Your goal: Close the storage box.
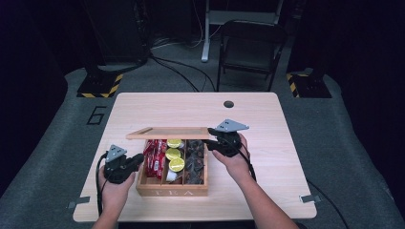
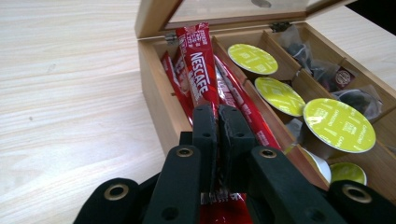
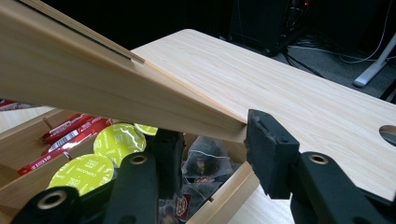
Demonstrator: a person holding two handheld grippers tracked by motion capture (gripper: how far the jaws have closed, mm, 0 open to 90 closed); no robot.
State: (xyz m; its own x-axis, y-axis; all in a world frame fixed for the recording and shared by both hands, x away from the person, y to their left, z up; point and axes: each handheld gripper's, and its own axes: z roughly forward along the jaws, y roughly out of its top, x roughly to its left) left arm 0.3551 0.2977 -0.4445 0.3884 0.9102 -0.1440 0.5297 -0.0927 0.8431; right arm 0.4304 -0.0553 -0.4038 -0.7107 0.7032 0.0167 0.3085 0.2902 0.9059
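Wooden tea box (image 1: 172,187) near table's front edge, lid (image 1: 167,133) raised.
Left gripper (image 2: 217,116) clamped on red Nescafé stick (image 2: 198,70) above left compartment; right gripper (image 3: 212,144) clamped on lid's corner.

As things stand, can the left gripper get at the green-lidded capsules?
Probably not: the left gripper is shut on a red Nescafe stick. The lid is held up, so the capsules lie exposed.

tool (image 3: 212,149) clamping wooden lid (image 3: 93,88), pods (image 3: 119,140) below
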